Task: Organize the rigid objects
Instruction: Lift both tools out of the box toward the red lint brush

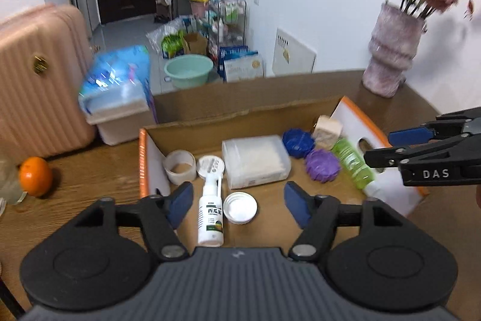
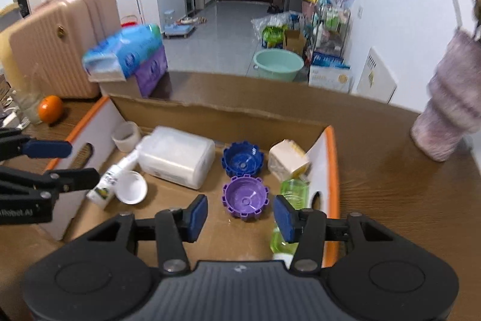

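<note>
A shallow cardboard box [image 1: 210, 133] [image 2: 240, 122] on the wooden table holds the rigid items. My left gripper [image 1: 239, 202] [image 2: 82, 163] hovers open over its near left part; a white spray bottle [image 1: 210, 215] [image 2: 111, 179] and a white cap [image 1: 240, 206] [image 2: 130, 187] lie on the floor below, untouched by the pads. My right gripper [image 2: 240, 217] [image 1: 380, 146] is open above a purple toothed cap [image 2: 245, 197] [image 1: 321, 164], with a green bottle [image 2: 293, 191] [image 1: 353, 163] beside its right finger. A blue toothed cap [image 2: 242, 158], a translucent case [image 2: 177, 157] and a beige block [image 2: 287, 160] lie further in.
A white cup [image 1: 179, 166] and a round lid [image 1: 210, 166] sit in the box's far left corner. A pink vase [image 1: 390, 50] [image 2: 448, 116] with flowers stands far right on the table, an orange [image 1: 35, 176] at the left. A pink suitcase [image 1: 39, 74] and a tissue pack [image 1: 117, 80] stand behind.
</note>
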`<state>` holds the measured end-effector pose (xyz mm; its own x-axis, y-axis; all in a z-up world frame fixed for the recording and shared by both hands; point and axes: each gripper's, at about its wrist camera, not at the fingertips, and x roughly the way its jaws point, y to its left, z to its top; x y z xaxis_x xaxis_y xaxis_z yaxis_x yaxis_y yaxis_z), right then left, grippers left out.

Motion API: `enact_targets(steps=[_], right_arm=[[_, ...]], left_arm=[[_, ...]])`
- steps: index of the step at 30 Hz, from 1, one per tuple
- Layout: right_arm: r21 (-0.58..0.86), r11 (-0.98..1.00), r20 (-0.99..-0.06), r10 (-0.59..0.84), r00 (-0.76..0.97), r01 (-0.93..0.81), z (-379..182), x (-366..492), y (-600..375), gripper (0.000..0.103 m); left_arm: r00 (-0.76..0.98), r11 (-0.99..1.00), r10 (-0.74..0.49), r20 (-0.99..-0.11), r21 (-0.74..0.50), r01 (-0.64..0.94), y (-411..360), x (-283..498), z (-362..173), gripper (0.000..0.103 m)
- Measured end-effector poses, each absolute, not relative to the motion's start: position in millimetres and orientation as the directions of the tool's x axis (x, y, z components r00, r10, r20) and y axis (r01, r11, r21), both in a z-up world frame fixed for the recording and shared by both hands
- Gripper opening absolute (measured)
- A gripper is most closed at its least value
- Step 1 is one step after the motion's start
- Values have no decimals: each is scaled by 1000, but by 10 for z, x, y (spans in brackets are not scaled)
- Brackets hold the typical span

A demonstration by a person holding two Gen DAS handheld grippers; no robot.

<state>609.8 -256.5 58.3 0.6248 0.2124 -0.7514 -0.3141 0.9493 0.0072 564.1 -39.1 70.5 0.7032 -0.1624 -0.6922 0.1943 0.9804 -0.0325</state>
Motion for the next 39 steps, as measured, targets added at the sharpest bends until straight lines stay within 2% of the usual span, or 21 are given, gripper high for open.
enact_targets(steps=[3,6,8,10,14,20,24,28,39], right_arm=[[18,948,-720,232,654,-317,856,5805,-2670,54],[15,948,-695,239,679,-319,1043,5467,-2742,55],[14,947,-673,245,697,-320,1134,5232,-2784,57],[15,947,-641,256,723,-321,1199,4973,-2831,69],[11,946,-557,275,784,-324,1232,4468,-2891,73],[9,946,-417,299,858,-325,1166,3800,-2975,73],[-35,944,-361,293,885,-327,1084,3470,-2963,84],[-40,943,-320,302,898,-331,969,3184,-2982,84],[-28,965,-171,254,952,-262,545,2252,-3037,87]], left_arm=[[733,981,-158,-661,-19,194,-361,5305,984,73],[768,983,-147,-623,-8,182,-337,4948,1209,76],[803,986,-143,-578,-15,165,-306,4680,1324,82],[854,992,-111,-508,1,129,-302,4357,1403,89],[907,995,-71,-416,30,92,-322,3844,1420,96],[950,996,-66,-306,40,83,-344,3250,1298,97],[975,997,-38,-221,56,52,-402,2861,1171,97],[985,997,-45,-166,56,55,-444,2502,1044,97],[991,997,-59,-123,51,66,-442,1648,609,99]])
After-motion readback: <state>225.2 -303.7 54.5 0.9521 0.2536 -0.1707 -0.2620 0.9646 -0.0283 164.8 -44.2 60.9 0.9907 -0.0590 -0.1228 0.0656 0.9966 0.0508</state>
